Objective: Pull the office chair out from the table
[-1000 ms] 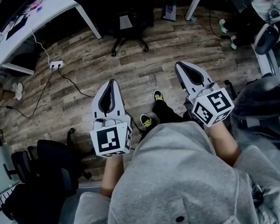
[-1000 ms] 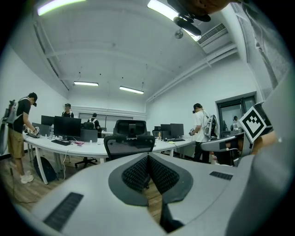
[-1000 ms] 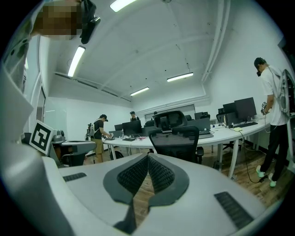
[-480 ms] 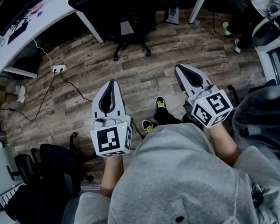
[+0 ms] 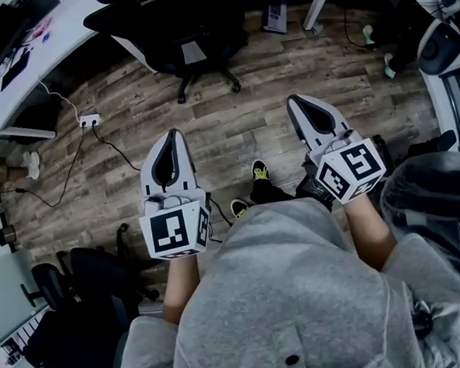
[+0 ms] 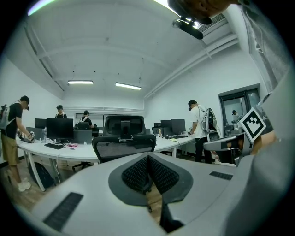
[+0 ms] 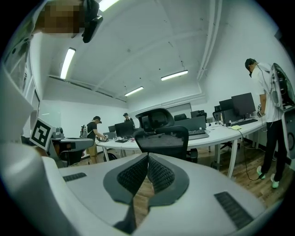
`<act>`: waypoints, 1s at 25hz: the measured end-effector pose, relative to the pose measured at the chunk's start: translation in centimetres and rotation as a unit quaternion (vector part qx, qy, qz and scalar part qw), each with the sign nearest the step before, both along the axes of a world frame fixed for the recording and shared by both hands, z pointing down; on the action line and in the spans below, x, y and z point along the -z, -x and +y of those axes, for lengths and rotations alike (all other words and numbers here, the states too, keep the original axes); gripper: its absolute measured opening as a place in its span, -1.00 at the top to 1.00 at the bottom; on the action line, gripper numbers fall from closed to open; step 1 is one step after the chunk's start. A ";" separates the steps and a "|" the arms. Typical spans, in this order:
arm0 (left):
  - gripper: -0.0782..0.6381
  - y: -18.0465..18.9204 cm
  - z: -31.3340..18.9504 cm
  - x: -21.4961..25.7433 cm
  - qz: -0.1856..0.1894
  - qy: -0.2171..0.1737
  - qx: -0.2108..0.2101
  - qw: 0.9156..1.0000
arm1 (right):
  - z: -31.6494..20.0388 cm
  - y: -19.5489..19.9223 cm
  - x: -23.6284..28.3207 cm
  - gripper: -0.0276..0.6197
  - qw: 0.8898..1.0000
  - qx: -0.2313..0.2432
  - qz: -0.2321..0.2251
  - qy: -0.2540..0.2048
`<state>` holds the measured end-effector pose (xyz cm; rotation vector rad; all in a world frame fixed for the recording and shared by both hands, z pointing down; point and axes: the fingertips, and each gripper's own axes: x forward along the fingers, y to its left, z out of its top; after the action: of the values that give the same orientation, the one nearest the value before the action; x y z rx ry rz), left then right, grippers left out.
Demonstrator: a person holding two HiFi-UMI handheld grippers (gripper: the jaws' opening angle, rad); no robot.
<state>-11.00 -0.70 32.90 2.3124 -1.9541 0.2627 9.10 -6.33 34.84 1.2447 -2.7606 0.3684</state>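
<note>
A black office chair (image 5: 184,36) with a mesh back stands tucked against the curved white table (image 5: 39,55) at the top of the head view. Both grippers are held out level toward it, well short of it, over the wooden floor. My left gripper (image 5: 169,134) is shut with nothing between its jaws, and so is my right gripper (image 5: 296,100). In the left gripper view the chair's back (image 6: 123,146) rises just beyond the shut left gripper (image 6: 148,156). The right gripper view shows the chair (image 7: 161,138) straight ahead of the shut right gripper (image 7: 148,156).
A power strip (image 5: 90,119) with a cable lies on the floor at left. Another black chair (image 5: 89,297) stands at lower left and a grey one (image 5: 436,186) at right. A table leg (image 5: 316,7) is right of the chair. People stand (image 6: 14,133) at the desks.
The person has stepped toward the chair, so the chair and power strip sit lower and larger in the head view. Both grippers moved forward with the person and stayed shut.
</note>
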 end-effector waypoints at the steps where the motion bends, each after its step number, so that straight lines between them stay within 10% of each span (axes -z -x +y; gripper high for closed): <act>1: 0.75 -0.2 -0.6 -0.1 -0.001 0.000 0.000 1.000 | -0.6 -0.3 -0.1 0.83 1.000 -0.001 0.001 0.000; 9: 0.75 -1.1 -4.6 0.0 -0.017 0.004 0.001 1.000 | -5.2 -2.1 1.6 0.83 0.996 0.018 0.064 -0.052; 25: 0.75 -3.2 -9.2 0.8 -0.036 0.002 0.002 0.999 | -10.1 -2.8 1.2 0.83 0.999 0.017 0.014 -0.038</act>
<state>-7.81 -9.89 32.12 2.3283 -1.9890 0.3546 11.94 -16.38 33.59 1.2081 -2.7912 0.2437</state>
